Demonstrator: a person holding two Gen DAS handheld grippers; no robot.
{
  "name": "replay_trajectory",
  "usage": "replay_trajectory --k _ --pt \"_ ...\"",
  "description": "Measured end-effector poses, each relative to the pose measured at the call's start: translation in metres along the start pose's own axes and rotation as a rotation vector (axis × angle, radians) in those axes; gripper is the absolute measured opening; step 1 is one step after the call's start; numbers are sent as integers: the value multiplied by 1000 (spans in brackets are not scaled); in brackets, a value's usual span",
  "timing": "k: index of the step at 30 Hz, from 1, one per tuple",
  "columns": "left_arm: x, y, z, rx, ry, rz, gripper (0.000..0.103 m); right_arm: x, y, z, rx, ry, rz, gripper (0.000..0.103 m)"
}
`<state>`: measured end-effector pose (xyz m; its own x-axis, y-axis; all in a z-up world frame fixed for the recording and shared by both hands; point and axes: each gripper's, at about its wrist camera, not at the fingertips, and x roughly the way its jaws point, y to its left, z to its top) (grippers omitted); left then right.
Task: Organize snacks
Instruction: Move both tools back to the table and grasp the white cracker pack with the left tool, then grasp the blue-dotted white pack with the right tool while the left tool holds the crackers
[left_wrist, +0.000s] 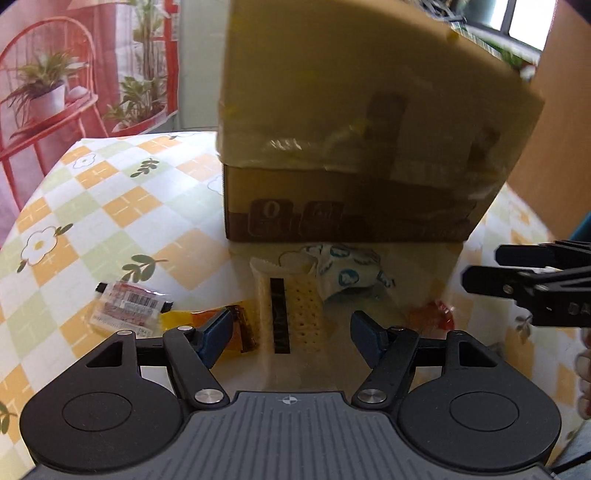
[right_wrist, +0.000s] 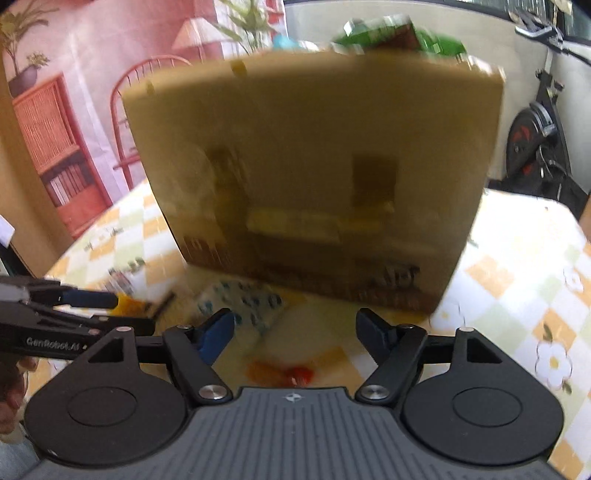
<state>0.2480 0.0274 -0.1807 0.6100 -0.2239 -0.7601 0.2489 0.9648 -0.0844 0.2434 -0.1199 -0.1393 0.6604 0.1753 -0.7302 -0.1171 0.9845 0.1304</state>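
Left hand-held gripper (left_wrist: 291, 332): jaws spread, nothing between the pads, hovering over the counter (left_wrist: 110, 206). Directly ahead, just past the fingertips: long pale cracker packet (left_wrist: 295, 306) with a dark stripe, lying flat, lengthwise to the gripper's line. To the left of the left finger: amber-wrapped piece (left_wrist: 240, 325), partly covered by that finger. Further left, apart: small clear packet with a barcode label (left_wrist: 127, 306). Beyond the cracker packet, touching its far end: crumpled white-and-blue wrapper (left_wrist: 347, 273). To the right of the right finger: small red-orange sweet (left_wrist: 436, 314).

Right hand-held gripper (right_wrist: 295, 332): jaws likewise spread, empty. Red-orange sweet (right_wrist: 284, 371) just below and between the fingers, near; white-and-blue wrapper (right_wrist: 247, 302) ahead-left. Each gripper visible at the edge of the other's view, side by side.

Beyond all snacks: cardboard box (left_wrist: 351, 155), near flap raised towards both cameras, standing on the counter.

Step, judged: approach to first picks; snacks loose on the counter before the box, none grasped. Likely targets: cracker packet for the left, red-orange sweet for the right.

Next move calls for: lowering until pads straddle the chosen item, closing across the narrow width, then lifting over the raised flap into the box.

Hidden or unclear: box interior blocked by the flap; green packaging (right_wrist: 399, 35) showing above its top edge, contents not identifiable. Right view heavily blurred, so print on the box and wrapper unreadable. Amber piece's full outline cut off. Fingers of a hand (left_wrist: 583, 369) just in view at the right edge.
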Motion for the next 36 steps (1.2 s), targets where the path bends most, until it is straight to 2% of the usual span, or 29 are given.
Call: replay_trajectory --k 8,9,10,11,18,22,25,32,36 --pt "17 -13 -3 32 35 22 72 -3 -17 -32 50 68 3 75" --pt "20 -14 -3 37 33 23 66 -4 -19 -35 58 73 1 75" --pt "22 -16 -3 46 32 28 52 -4 -20 -36 66 76 0 75" --pt "23 -18 -3 57 34 46 50 -5 -22 -37 75 76 0 75" --pt "2 -5 -6 5 15 10 49 -5 -17 -32 50 53 9 75" --pt "-21 9 -14 -64 -27 0 49 4 -4 -24 -17 32 40 75" --pt "-32 17 -25 -105 -44 30 49 13 10 -17 -100 20 59 75" --pt "-45 45 -45 -214 -49 85 49 40 44 -1 -315 16 128 74" --pt "-47 58 -47 -266 -49 96 49 59 60 9 -453 34 135 74"
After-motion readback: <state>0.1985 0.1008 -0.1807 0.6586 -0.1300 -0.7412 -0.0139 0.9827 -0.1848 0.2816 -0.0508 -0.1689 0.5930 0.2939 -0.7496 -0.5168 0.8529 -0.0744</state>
